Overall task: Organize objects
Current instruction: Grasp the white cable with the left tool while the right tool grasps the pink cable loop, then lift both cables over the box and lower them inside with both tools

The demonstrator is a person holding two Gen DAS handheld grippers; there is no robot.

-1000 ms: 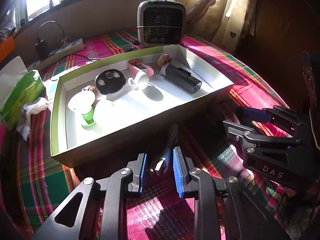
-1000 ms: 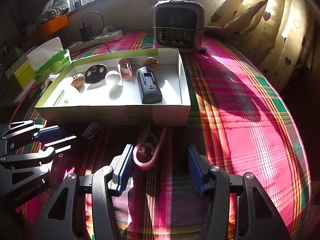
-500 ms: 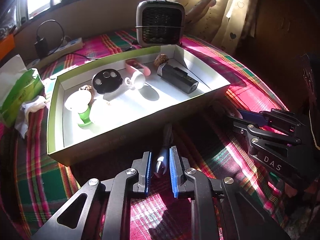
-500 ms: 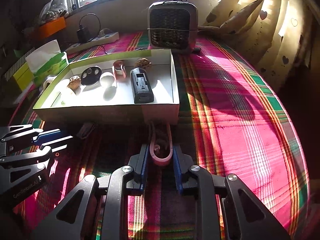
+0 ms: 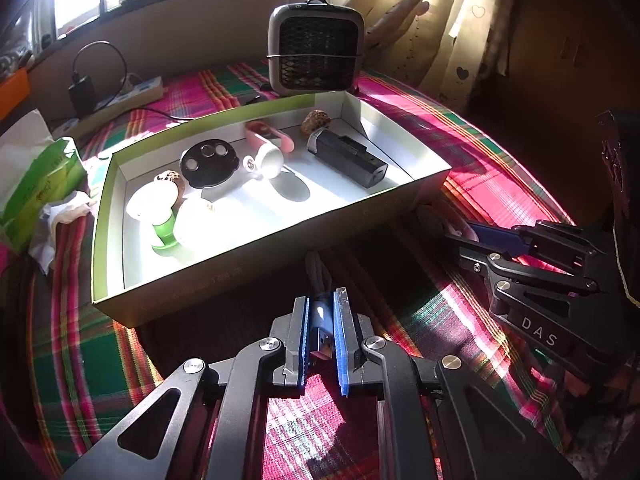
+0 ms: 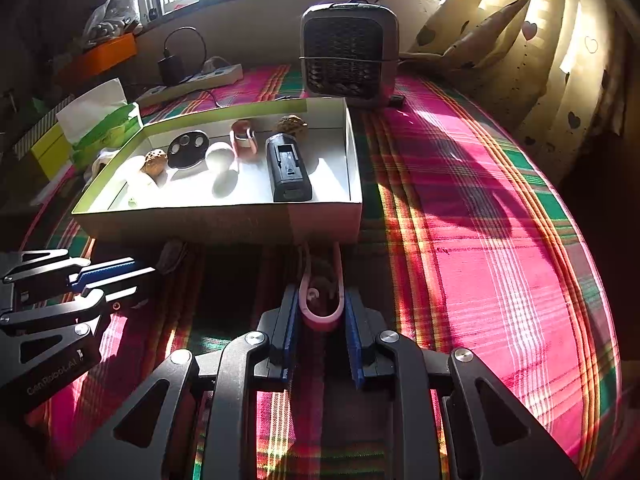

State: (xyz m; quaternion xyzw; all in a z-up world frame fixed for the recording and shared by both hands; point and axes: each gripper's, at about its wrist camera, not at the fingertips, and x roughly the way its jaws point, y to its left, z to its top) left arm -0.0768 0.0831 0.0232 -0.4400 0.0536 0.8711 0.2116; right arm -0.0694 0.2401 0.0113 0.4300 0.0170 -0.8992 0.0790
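- USB cable (image 5: 320, 320): lower centre of the left wrist view, metal plug toward the camera, cord running up into the shadow before the box; pinched between the blue pads of the left tongs (image 5: 322, 338), presumably for lifting into the box.
- Pink clip (image 6: 323, 300): a U-shaped loop, lower centre of the right wrist view, just in front of the box wall; right tongs (image 6: 322, 322) pressed onto its closed end from both sides.
- Cardboard box (image 5: 256, 256): green-rimmed, white inside, mid-frame; holds a black battery pack (image 5: 347, 157), black round disc (image 5: 208, 162), white cup (image 5: 267, 162), white-and-green item (image 5: 154, 216), two brown speckled lumps.
- Surface: pink-and-green plaid cloth (image 6: 472, 216), sunlit in stripes, dark before the box; whether a bed or a worktop lies beneath, cannot tell.
- Room: small heater (image 5: 316, 54) behind the box, power strip (image 5: 120, 94) upper left, curtain (image 6: 560, 40) upper right, window along the top.
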